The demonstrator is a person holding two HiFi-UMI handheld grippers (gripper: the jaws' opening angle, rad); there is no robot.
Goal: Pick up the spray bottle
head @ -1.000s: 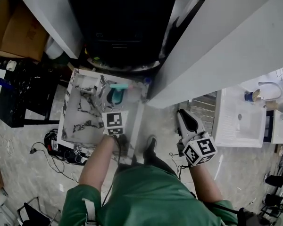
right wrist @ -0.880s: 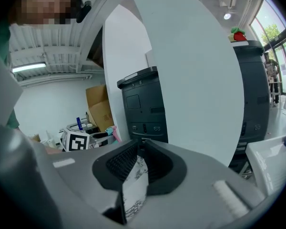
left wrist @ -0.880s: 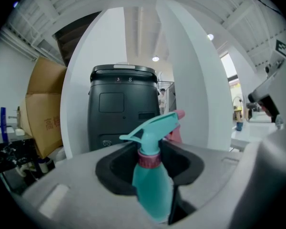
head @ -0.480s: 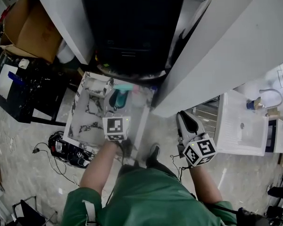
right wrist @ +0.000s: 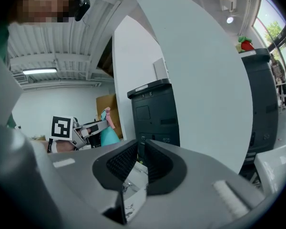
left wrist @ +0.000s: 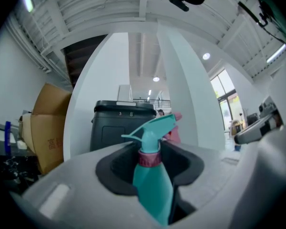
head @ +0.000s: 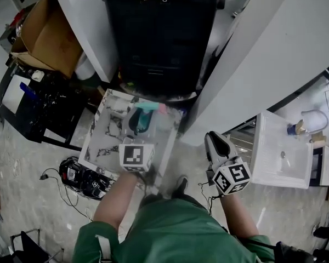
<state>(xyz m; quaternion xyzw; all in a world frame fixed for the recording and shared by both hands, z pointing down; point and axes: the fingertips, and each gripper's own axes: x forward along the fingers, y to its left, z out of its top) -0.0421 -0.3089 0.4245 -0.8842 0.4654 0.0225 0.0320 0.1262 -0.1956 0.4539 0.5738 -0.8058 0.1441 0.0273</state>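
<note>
Two small pale digits, seemingly 3 and 8, sit on the front of the black bin's [left wrist: 114, 132] lid. Red Chinese characters mark the cardboard box [left wrist: 45, 128], too blurred to read.

A spray bottle [left wrist: 151, 194] of smooth, faintly glossy teal plastic is seen against the matt grey plastic of the left gripper [left wrist: 150, 162]. Dark ribbed pads [right wrist: 121, 162] are shown on the right gripper [right wrist: 139, 159]. A marble-veined tabletop [head: 107, 131], a brown cardboard box [head: 49, 40] and a black matt plastic bin [head: 159, 34] are pictured.

Left gripper [left wrist: 150, 163] forward, fingers [left wrist: 114, 171] clamped on spray bottle [left wrist: 152, 194], right gripper [right wrist: 140, 152] at side, fingers [right wrist: 117, 163] together.
</note>
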